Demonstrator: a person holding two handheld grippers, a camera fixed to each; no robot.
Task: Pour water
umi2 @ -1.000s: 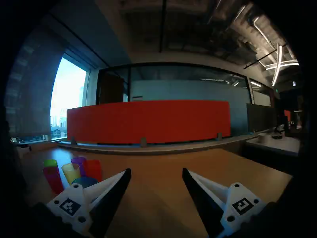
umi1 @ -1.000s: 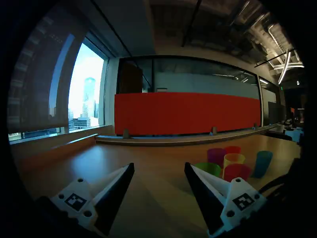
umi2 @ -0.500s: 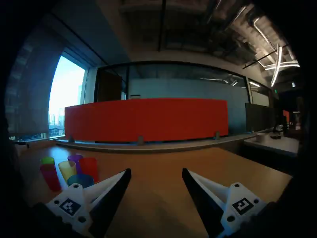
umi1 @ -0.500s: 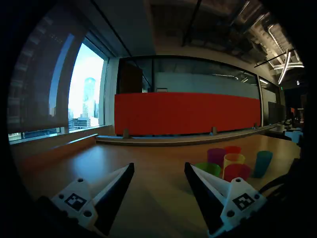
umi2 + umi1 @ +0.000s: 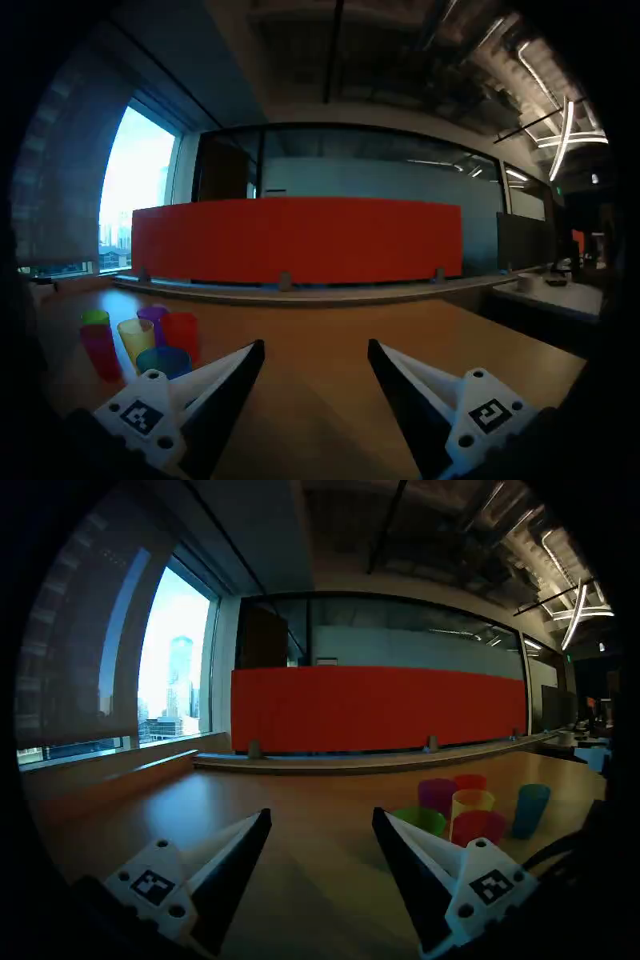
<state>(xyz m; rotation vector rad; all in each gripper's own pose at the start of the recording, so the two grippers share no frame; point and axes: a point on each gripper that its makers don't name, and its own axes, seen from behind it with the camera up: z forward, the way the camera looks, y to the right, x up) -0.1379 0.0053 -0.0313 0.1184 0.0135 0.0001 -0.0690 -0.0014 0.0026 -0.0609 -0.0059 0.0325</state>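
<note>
Several coloured plastic cups stand in a cluster on the wooden table. In the left gripper view they sit to the right of my fingers: a green cup (image 5: pixel 422 819), a purple one (image 5: pixel 436 794), a yellow one (image 5: pixel 472 802), a red one (image 5: pixel 470 782), a pink one (image 5: pixel 478 826) and a blue one (image 5: pixel 531 808). My left gripper (image 5: pixel 322 822) hovers open and holds nothing. In the right gripper view the same cluster lies at the left, with the blue cup (image 5: pixel 163 361) nearest my left finger. My right gripper (image 5: pixel 315 352) is open and holds nothing.
The wooden table (image 5: pixel 320 792) stretches ahead to a red divider panel (image 5: pixel 376 708) along its far edge. A bright window (image 5: pixel 172 672) is at the left. A side desk (image 5: pixel 552 292) with a white cup (image 5: pixel 526 281) stands at the right.
The right gripper view has shifted slightly, with the cups sitting a little higher and farther left than a second ago. The left gripper has stayed still.
</note>
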